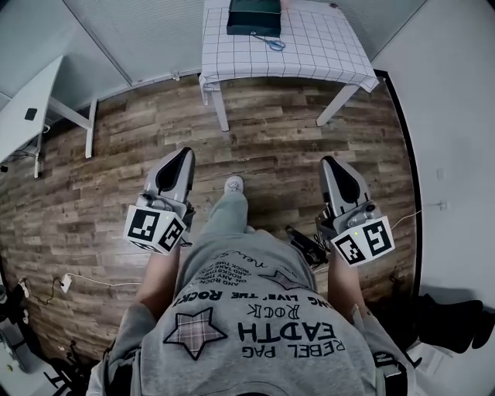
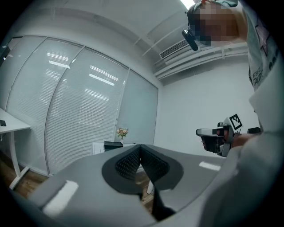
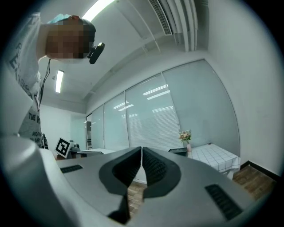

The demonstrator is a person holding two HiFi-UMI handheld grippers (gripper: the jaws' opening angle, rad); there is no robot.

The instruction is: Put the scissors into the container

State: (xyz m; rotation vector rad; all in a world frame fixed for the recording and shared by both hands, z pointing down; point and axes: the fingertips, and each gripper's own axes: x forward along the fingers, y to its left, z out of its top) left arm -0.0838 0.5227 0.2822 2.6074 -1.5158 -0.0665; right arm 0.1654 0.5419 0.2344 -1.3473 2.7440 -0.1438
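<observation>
In the head view the blue-handled scissors [image 1: 272,43] lie on a table with a checked cloth [image 1: 325,46], just in front of a dark container [image 1: 254,17]. Both are far ahead across the wooden floor. My left gripper [image 1: 184,153] and right gripper [image 1: 328,161] are held level at waist height, well short of the table. The left gripper view shows its jaws [image 2: 140,148] pressed together with nothing between them. The right gripper's jaws [image 3: 142,153] are likewise shut and empty. The container [image 3: 179,151] shows small on the checked table [image 3: 217,157] in the right gripper view.
A white desk [image 1: 31,100] stands at the left. Cables [image 1: 305,244] lie on the floor by the person's feet, and a power strip [image 1: 66,282] lies at the lower left. A vase of flowers [image 3: 185,135] stands on the table. Glass walls with blinds run behind it.
</observation>
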